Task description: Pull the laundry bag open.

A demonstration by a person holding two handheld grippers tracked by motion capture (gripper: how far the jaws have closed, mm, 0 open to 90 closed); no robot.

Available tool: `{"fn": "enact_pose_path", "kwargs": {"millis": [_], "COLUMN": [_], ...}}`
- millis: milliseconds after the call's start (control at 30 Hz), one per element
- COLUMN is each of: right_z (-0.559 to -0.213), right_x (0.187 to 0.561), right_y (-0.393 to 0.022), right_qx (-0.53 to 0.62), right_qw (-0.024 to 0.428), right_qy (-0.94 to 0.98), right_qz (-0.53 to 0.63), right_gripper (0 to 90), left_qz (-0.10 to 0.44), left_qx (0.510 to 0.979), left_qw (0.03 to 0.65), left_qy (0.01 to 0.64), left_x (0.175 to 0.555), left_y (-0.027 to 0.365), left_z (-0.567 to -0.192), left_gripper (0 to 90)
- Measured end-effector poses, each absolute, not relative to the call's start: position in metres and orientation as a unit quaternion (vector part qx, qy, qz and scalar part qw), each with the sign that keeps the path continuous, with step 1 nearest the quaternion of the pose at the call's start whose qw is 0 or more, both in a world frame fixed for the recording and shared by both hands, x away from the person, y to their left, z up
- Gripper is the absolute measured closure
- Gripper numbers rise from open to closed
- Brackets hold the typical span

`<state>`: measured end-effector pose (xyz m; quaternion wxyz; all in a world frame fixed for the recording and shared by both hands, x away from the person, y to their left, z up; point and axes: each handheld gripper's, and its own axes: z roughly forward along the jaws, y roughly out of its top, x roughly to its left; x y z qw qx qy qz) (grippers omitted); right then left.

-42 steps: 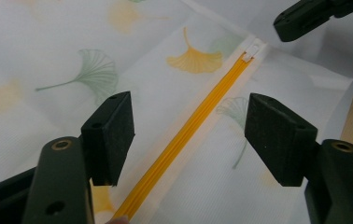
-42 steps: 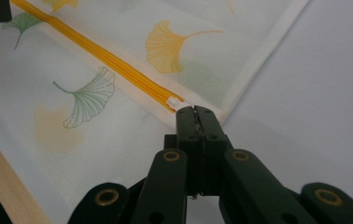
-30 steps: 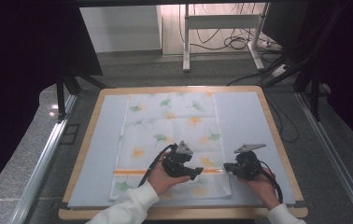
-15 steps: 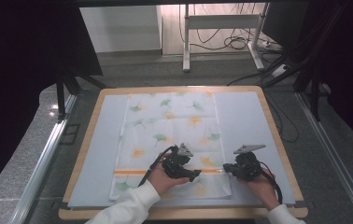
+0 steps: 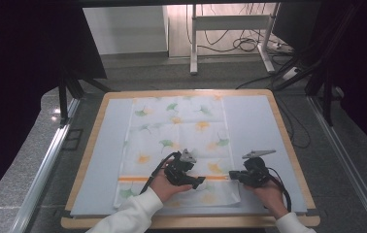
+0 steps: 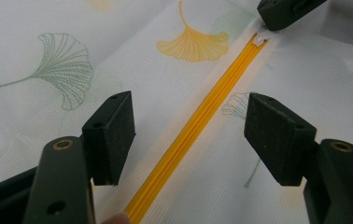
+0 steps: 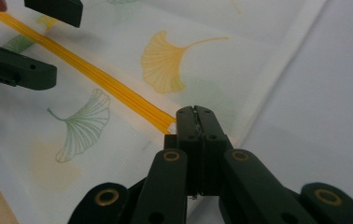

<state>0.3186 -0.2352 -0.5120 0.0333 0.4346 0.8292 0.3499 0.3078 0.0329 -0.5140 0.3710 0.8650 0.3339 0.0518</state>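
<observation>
Dim lab, pale bench (image 5: 99, 160). Ginkgo-print zip bag (image 5: 181, 126) flat beneath both tongs. Right tongs (image 7: 194, 112) clenched on zipper end tab (image 6: 259, 39); left tongs (image 6: 188, 135) released, straddling orange zipper (image 6: 198, 121). Zipper not yet gripped.

The right hand-held gripper (image 7: 195, 114) rises from the bottom edge with its two black jaws pressed flat together — no gap between the pads. Their tips sit at the end of the yellow zip strip (image 7: 95, 74), right where its white end tab shows, and appear to pinch it. The strip runs away to the upper left across a white bag (image 7: 118, 154) printed with ginkgo leaves: an orange leaf (image 7: 165, 60) just beyond the tips, a green outlined one (image 7: 83, 123) on the near side of the strip. At upper left the left hand-held gripper (image 7: 30, 42) hangs over the strip, its jaws apart, one on each side. Pale grey bench (image 7: 324, 93) lies to the right of the bag's edge.
</observation>
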Motion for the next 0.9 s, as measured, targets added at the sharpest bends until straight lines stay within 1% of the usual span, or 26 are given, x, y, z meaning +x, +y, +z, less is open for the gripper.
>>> {"fn": "enact_pose_path", "kwargs": {"millis": [167, 367, 433, 767, 900], "right_z": [-0.509, -0.512, -0.513, -0.515, -0.509], "right_x": [0.319, 0.314, 0.314, 0.314, 0.316], "right_y": [-0.236, -0.232, -0.229, -0.211, -0.217], "right_qx": [0.435, 0.426, 0.425, 0.406, 0.409], "right_qw": [0.052, 0.038, 0.027, 0.025, 0.033], "right_qy": [0.833, 0.841, 0.841, 0.849, 0.844], "right_qz": [0.338, 0.331, 0.332, 0.338, 0.345], "right_gripper": [89.5, 89.5, 89.5, 89.5, 89.5], "left_qz": [0.054, 0.054, 0.054, 0.051, 0.051], "left_qx": [0.864, 0.865, 0.864, 0.866, 0.867], "left_qw": [0.374, 0.372, 0.373, 0.37, 0.37], "left_qy": [0.334, 0.333, 0.333, 0.331, 0.329], "left_x": [0.308, 0.308, 0.308, 0.308, 0.308], "left_y": [0.034, 0.034, 0.034, 0.033, 0.034], "left_z": [-0.513, -0.514, -0.514, -0.515, -0.514], "left_gripper": [33.5, 33.2, 33.2, 32.7, 32.7]}}
